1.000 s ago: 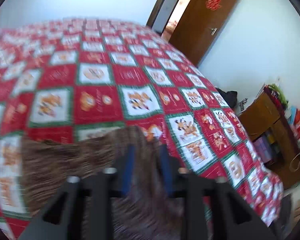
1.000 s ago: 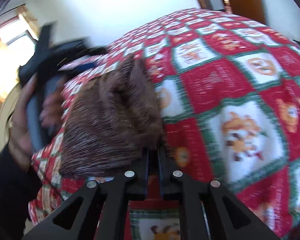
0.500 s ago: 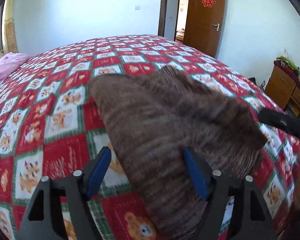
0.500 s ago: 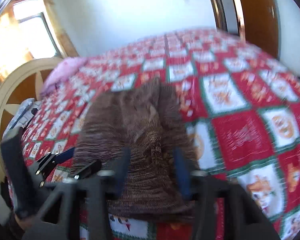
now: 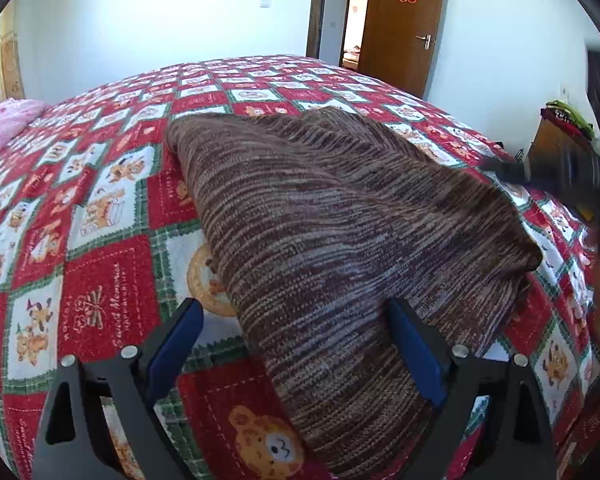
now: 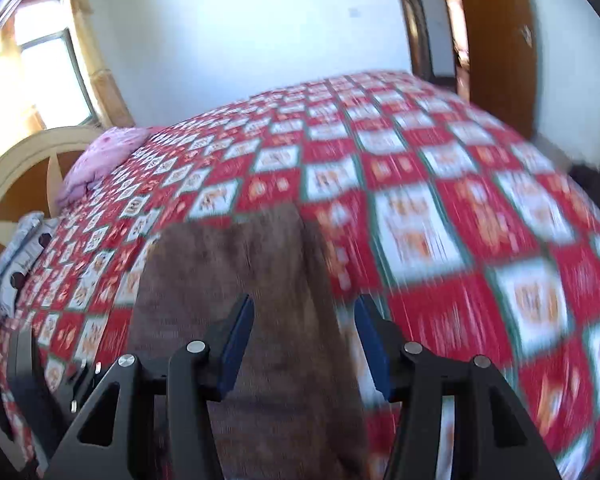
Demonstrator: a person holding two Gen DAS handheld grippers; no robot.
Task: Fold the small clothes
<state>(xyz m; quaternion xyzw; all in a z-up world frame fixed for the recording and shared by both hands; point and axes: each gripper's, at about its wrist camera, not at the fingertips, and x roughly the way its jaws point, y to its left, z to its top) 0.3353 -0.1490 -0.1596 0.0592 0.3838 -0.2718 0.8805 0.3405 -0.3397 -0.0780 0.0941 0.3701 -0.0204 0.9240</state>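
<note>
The left gripper point(image 5: 296, 344) has gone from a narrow pinch on the cloth a second ago to jaws spread wide and opening further, its blue pads point(image 5: 176, 344) clear of the fabric on either side. The right gripper point(image 6: 304, 344), which was clamped shut on a fold a moment back, is also opening, at about half spread with the cloth's edge lying between the pads but not squeezed. Both have let go, so I judge this fold as just laid down and the next step as either smoothing it or taking a new edge. The brown knit garment point(image 5: 340, 216), streaked in tan and dark brown, now lies doubled over on the red patchwork bedspread point(image 5: 100, 240) near its front edge, thick and soft, with a rounded folded edge on its right side. The right wrist view is motion-blurred, so finer creases cannot be read there.
</note>
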